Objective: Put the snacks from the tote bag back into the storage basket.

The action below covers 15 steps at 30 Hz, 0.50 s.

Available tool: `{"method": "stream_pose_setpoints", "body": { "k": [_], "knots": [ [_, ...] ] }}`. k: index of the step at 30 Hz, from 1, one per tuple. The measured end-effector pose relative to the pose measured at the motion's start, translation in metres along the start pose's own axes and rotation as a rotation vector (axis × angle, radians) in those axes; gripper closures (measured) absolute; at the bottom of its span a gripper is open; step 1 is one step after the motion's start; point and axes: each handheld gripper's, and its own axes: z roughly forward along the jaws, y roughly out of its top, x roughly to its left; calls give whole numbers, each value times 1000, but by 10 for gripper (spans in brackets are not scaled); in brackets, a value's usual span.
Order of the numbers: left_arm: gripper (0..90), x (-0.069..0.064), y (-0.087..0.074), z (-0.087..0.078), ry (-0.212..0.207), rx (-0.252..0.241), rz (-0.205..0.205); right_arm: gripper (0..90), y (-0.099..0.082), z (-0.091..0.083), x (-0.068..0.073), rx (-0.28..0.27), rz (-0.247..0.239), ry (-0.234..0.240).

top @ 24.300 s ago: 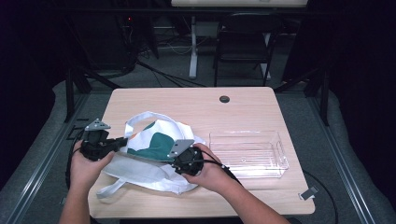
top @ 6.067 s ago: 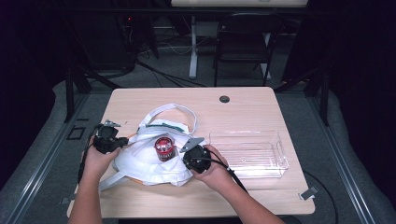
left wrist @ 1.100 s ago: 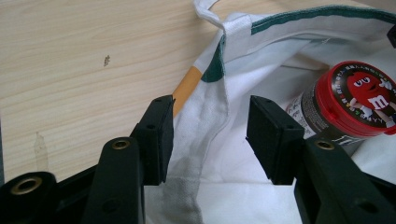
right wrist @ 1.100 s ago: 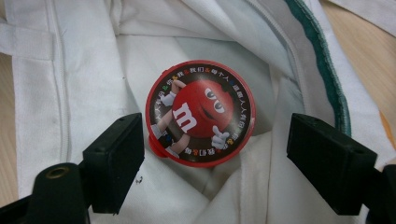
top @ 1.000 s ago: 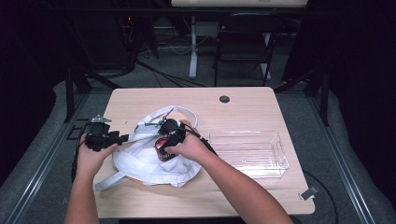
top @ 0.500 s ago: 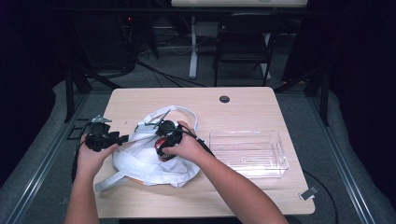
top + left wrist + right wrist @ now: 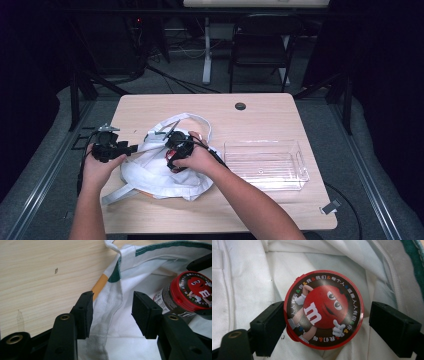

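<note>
1 white cloth bag [image 7: 160, 172] lies on the left half of the counter [image 7: 260, 115], its mouth opened upward and its 2 strap loops spread out, 1 toward the far side and 1 toward the near edge. Inside the bag sits 1 candy tub [image 7: 323, 309] with a round red lid printed with a red cartoon figure and a white "m"; its dark body with a label shows in the left gripper view.

Left tongs [image 7: 112, 313]: the 2 black jaws stand apart, with a fold of the bag's rim, white with a green and orange patch, passing up between them. The cloth lies against the left jaw; whether the right jaw touches it I cannot tell. In the high view these tongs [image 7: 131, 148] sit at the bag's left edge, held by the left hand [image 7: 100, 167].

Right tongs [image 7: 323, 327]: jaws apart, 1 on each side of the tub's lid. The left jaw is at the lid's rim, touching or nearly so; the right jaw stands clear with white cloth showing in the gap. In the high view the right hand [image 7: 195, 159] is over the bag's mouth.

1 clear plastic tray [image 7: 265, 164] stands on the counter just right of the bag, apart from it. 1 round dark grommet [image 7: 240, 106] is set near the counter's far edge. 1 dark chair [image 7: 257, 55] stands beyond the counter.
</note>
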Motion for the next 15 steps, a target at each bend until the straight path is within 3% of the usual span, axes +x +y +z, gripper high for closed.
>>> {"method": "stream_pose_setpoints", "body": {
  "k": [15],
  "knots": [
    [525, 0, 0, 0, -1, 4, -2, 185, -3, 9, 1, 12, -16, 0]
  ]
}}
